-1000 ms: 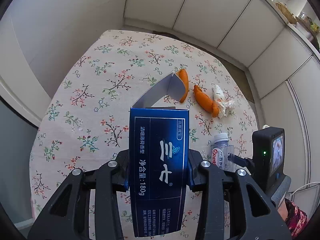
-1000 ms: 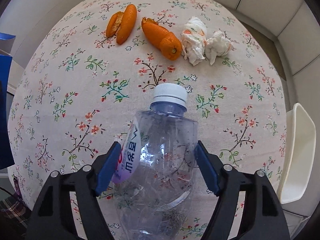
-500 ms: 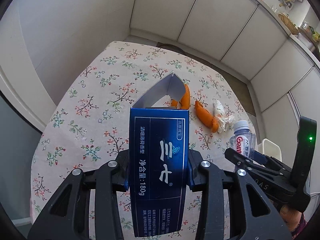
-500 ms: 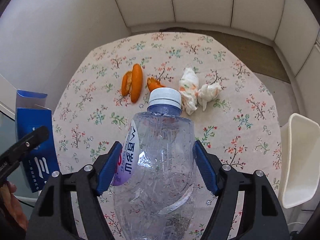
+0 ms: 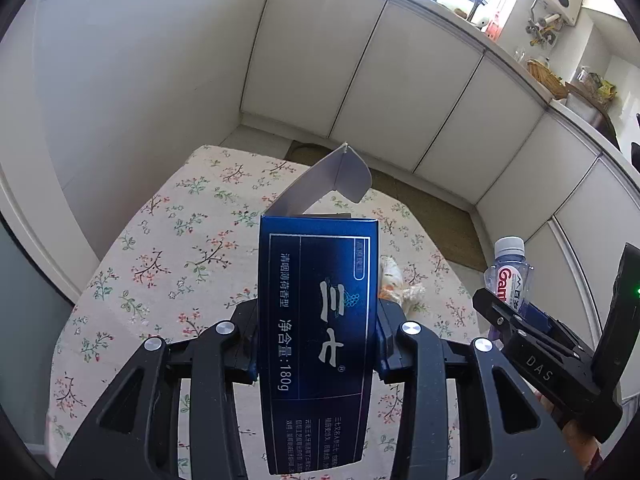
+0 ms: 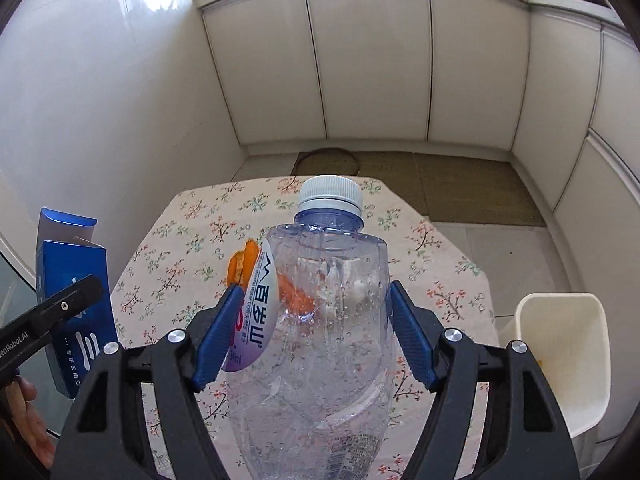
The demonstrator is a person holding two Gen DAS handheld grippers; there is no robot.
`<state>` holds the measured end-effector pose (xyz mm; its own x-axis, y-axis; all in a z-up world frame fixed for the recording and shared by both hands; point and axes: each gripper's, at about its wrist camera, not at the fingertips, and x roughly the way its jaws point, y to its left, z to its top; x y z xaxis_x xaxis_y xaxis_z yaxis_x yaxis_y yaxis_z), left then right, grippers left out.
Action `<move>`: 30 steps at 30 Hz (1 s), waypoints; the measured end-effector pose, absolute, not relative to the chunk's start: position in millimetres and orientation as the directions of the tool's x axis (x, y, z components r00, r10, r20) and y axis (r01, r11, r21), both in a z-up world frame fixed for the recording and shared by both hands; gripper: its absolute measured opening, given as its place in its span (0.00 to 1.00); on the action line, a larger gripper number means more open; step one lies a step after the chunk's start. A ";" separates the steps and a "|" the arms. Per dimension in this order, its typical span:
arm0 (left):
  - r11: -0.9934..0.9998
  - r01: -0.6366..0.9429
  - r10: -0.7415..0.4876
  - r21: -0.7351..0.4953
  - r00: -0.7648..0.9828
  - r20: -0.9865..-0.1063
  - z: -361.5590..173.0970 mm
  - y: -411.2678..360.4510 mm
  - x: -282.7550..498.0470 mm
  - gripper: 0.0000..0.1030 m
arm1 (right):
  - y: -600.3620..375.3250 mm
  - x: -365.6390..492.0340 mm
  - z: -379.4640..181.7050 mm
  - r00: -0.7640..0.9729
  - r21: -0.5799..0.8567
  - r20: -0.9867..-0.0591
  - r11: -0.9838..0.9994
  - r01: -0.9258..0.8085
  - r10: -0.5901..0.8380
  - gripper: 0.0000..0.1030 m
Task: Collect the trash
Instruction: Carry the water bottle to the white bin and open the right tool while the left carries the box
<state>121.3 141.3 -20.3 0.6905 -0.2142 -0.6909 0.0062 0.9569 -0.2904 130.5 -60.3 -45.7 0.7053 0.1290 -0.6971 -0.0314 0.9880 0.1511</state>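
The blue toothpaste box (image 5: 316,344), its top flap open, sits clamped upright between the pads of my left gripper (image 5: 317,340) above the floral tablecloth (image 5: 168,248). My right gripper (image 6: 312,336) squeezes the clear plastic water bottle (image 6: 320,320), cap pointing away, held over the table with orange peels (image 6: 238,266) behind it. A white bin (image 6: 568,344) stands just beside the table's right edge.

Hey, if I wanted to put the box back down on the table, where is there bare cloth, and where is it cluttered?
The left half of the table, toward the white wall, is bare cloth, and so is the far edge by the floor mat. The right middle is crowded: orange peels and tissue wads lie together there. The white bin stands off the right edge.
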 end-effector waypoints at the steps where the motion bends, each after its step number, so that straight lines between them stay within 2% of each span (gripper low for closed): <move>1: 0.955 0.013 -0.221 -0.296 0.697 -0.682 -17.6 137.8 120.4 0.37 | -63.7 128.3 -42.5 0.717 0.145 -0.686 0.989 -0.026 0.120 0.69; 11: 0.947 0.099 -0.279 -0.307 0.731 -0.623 -7.8 92.9 115.7 0.37 | -104.5 108.0 -23.6 0.797 0.110 -0.603 0.993 0.049 0.027 0.69; 30: 0.920 0.237 -0.384 -0.311 0.695 -0.608 -12.3 -5.0 102.3 0.37 | -226.3 66.2 -8.7 0.825 0.060 -0.516 0.951 0.304 -0.231 0.69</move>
<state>102.3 -5.0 -12.3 0.6948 -0.3841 -0.6080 0.2365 0.9204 -0.3112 66.2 -226.3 -8.7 0.8247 -0.2310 -0.5162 0.3036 0.9509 0.0595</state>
